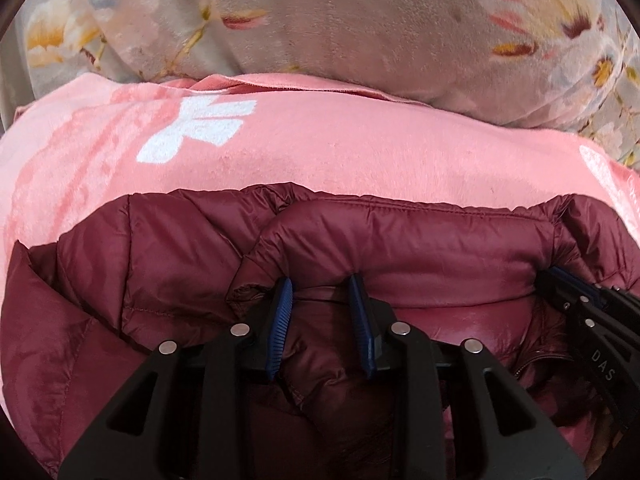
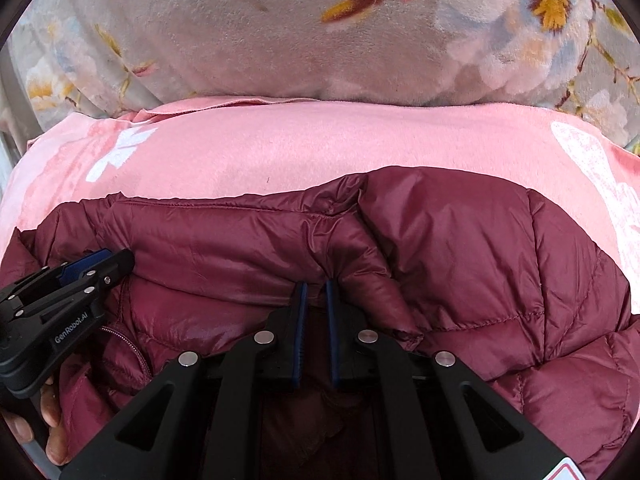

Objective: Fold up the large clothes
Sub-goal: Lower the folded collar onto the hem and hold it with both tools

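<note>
Maroon puffer jacket (image 1: 400, 248) on pink blanket (image 1: 340, 148), left gripper (image 1: 320, 280) and right gripper (image 2: 316, 284) fingers both pinching its fabric

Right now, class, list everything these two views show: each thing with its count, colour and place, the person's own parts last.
Jacket: one, maroon, quilted, lying on the pink blanket, gripped at its near edge.
Pink blanket: one, pink with white shapes, under the jacket.
Floral blanket: one, grey with yellow and red flowers, bunched behind the pink one.
Left gripper: one, black with blue fingers, shut on a jacket fold.
Right gripper: one, black with blue fingers, shut on a jacket fold.
Hand: one, holding the left gripper's handle.
</note>
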Demonstrator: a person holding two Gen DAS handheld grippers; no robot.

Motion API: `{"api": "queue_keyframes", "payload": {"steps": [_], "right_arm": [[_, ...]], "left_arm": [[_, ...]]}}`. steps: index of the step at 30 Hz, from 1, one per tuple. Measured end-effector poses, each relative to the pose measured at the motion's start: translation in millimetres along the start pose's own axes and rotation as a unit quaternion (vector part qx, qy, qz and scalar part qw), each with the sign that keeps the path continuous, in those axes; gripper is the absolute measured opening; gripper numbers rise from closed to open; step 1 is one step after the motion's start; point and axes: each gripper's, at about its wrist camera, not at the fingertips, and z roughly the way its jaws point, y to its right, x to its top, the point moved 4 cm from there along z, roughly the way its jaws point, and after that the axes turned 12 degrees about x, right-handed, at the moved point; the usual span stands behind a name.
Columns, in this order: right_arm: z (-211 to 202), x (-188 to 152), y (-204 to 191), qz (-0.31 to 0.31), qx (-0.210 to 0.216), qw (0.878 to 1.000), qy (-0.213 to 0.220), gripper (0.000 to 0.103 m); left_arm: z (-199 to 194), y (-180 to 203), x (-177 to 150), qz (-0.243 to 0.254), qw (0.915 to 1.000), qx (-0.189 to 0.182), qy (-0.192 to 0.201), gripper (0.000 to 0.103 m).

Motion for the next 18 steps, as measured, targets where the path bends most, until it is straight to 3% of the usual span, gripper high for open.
{"api": "queue_keyframes", "payload": {"steps": [18], "right_arm": [[2.4, 1.7, 0.1, -0.002, -0.001, 1.000, -0.001, 0.005]], "left_arm": [[-2.8, 6.5, 0.1, 0.025, 0.9992, 0.032, 0.006, 0.029]]}}
